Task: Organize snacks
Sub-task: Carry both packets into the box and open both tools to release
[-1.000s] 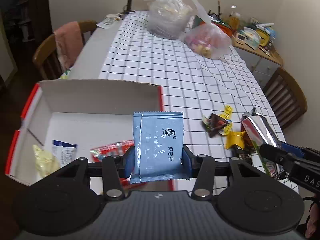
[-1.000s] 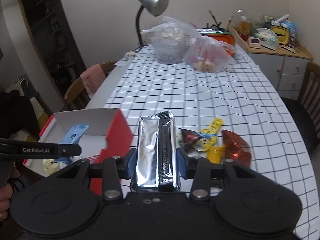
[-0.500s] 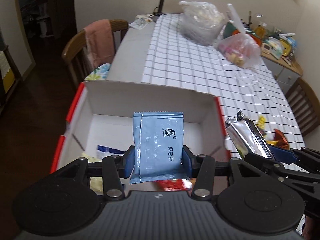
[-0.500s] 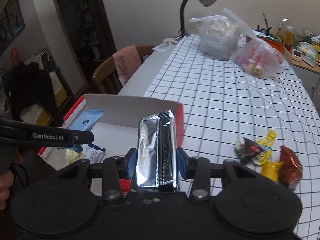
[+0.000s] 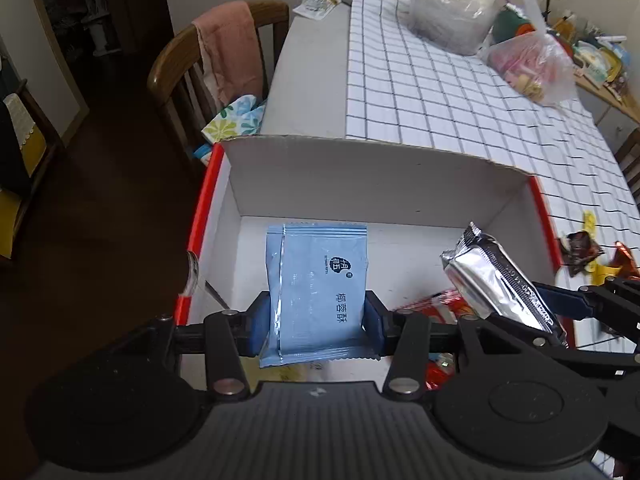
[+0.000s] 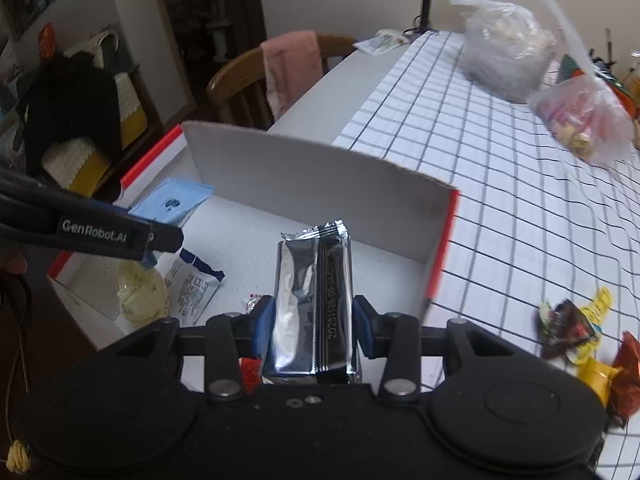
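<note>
- Blue packet — clamped upright in the left tongs, above the red-edged box.
- Silver packet — clamped in the right tongs, over the same box on the counter.

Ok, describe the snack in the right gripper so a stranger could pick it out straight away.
Find the white cardboard box with red edges at the near end of the checked table. Above its open inside, the right gripper clamps a silver foil packet upright. It is the only shiny, unprinted wrapper; the packet beside it is matte pale blue.
</note>
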Available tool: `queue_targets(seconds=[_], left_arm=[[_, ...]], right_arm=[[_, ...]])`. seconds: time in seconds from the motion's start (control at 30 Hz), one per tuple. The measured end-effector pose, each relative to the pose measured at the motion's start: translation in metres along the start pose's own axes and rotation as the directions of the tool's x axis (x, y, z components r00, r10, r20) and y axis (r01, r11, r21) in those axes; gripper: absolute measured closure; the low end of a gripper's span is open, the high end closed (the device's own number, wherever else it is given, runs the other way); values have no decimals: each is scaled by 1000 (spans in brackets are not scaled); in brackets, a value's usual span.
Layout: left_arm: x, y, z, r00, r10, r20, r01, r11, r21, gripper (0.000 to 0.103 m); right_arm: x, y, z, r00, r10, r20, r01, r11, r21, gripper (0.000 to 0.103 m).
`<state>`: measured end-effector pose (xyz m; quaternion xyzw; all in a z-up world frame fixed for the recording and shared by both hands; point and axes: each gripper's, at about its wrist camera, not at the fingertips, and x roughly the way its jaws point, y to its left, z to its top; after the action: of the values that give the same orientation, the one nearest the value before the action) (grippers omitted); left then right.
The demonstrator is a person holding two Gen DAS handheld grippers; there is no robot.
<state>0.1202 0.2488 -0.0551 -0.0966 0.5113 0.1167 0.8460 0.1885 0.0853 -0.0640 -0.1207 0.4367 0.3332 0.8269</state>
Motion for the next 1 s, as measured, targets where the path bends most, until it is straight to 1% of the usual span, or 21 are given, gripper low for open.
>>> queue_targets(seconds=[0.07,0.3,0.47,0.57,0.67,0.83,1.0], left_arm=[[7,-1,3,1000,7,-15,-6,1000,15,56],[31,-7,13,996,20,-84,-15,998,56,56],[46,-14,15,989,47,-143,-34,995,91,56],[52,-17,15,985,52,-164,-35,994,107,56],[57,-18,14,980,61,-188,-39,992,117,56],[65,-17,15,977,65,-204,-41,992,121,55],[62,-18,14,980,54,-192,-33,993,112,54]], right_arm=[[9,3,2,1000,-5,-16,5,1000,-7,63],[31,19,7,997,-22,-69,15,995,-98,63],[41,21,9,995,-25,-93,15,994,-108,63],[43,21,9,995,-25,-100,14,994,-109,67],[45,19,7,993,-28,-112,16,994,-110,65],[43,15,5,994,-22,-109,12,996,-89,62],[37,11,5,995,-11,-95,5,998,-65,59]])
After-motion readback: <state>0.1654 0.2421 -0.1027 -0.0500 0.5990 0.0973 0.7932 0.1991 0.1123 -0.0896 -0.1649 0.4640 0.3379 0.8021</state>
